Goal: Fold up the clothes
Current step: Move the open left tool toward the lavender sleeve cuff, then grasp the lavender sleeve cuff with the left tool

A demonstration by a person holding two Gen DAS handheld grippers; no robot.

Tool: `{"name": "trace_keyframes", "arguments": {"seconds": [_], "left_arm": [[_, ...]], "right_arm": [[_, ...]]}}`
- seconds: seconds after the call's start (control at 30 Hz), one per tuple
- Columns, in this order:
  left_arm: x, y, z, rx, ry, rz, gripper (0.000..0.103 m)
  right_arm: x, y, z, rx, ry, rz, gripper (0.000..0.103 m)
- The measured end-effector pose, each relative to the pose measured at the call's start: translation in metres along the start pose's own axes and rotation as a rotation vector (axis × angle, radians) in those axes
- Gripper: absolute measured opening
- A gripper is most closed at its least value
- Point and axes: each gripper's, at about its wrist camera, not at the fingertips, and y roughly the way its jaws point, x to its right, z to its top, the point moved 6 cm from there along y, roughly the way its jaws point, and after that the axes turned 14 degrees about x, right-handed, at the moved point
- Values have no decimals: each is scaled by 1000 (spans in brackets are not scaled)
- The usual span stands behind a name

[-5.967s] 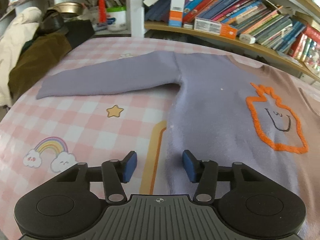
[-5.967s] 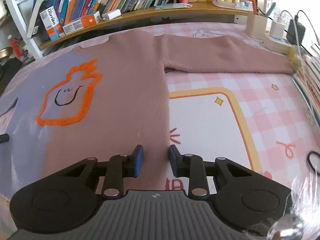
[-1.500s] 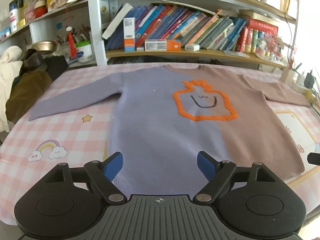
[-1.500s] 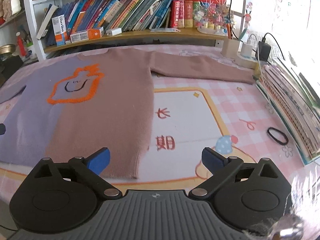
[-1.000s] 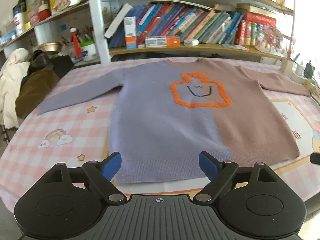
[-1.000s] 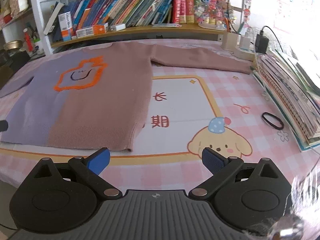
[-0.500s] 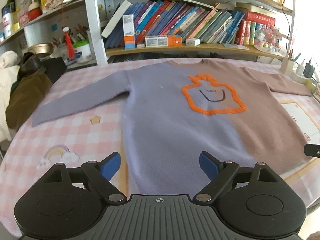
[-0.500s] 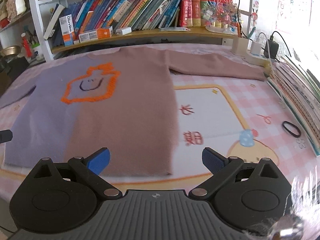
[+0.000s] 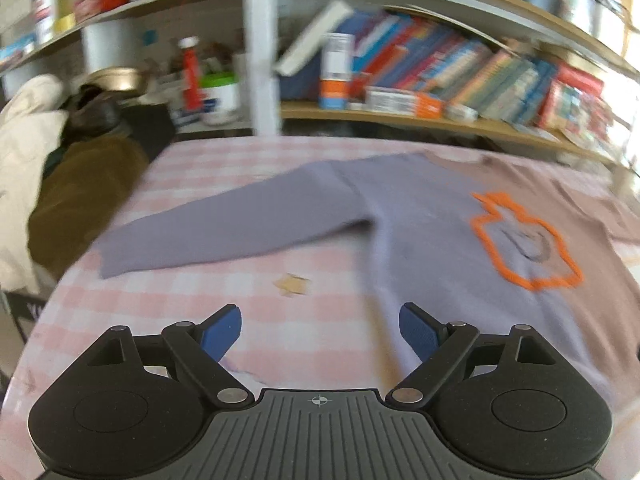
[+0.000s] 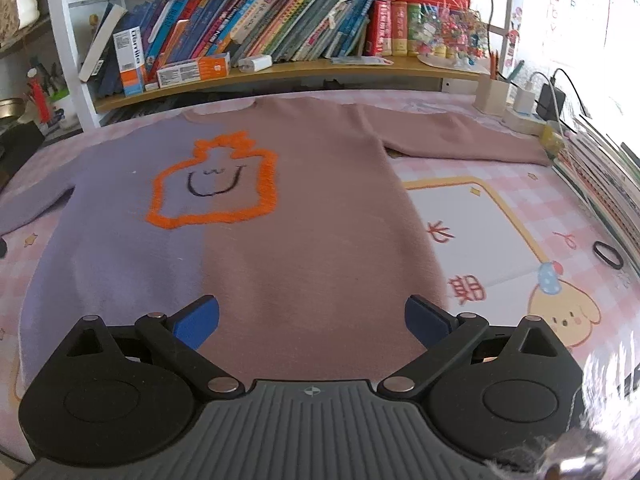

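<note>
A half-purple, half-brown sweater with an orange bottle outline lies flat, face up, sleeves spread, on the pink checked table. In the left wrist view its purple body and purple left sleeve show. My left gripper is open and empty, above the cloth just left of the sweater's side edge. My right gripper is open and empty, above the brown lower half near the hem.
A bookshelf runs along the table's far side. Piled coats lie off the left end. A plug strip and pen holder, stacked books and a black hair tie sit at the right.
The left gripper has swung left and moved forward, now facing the purple sleeve. The right gripper has shifted left and forward over the brown half. Both stay open.
</note>
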Motion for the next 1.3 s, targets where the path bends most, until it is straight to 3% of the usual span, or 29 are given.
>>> {"name": "trace_keyframes", "arguments": {"seconds": [0.27,0.77,1.0,1.07,1.23,1.3], "left_arm": [[-66,23,0,-3,-88,88,89],[-142,51,-1,24,-241,225,88],[-171,58,-7,40,-345,254,87],[-178,63,-8,47,-396,246,83],[-195,77,-10,62,-531,245,59],[-200,82,-9,73,-560,258,56]], "right_arm": [[-21,5,-3,-24,-10,-43,100],[-41,9,-3,-47,-48,-82,100],[-44,12,-4,-67,-70,-86,100],[-44,13,-4,-74,-75,-90,100],[-41,12,-6,-88,-76,-113,100],[-38,10,-7,-89,-77,-129,100]]}}
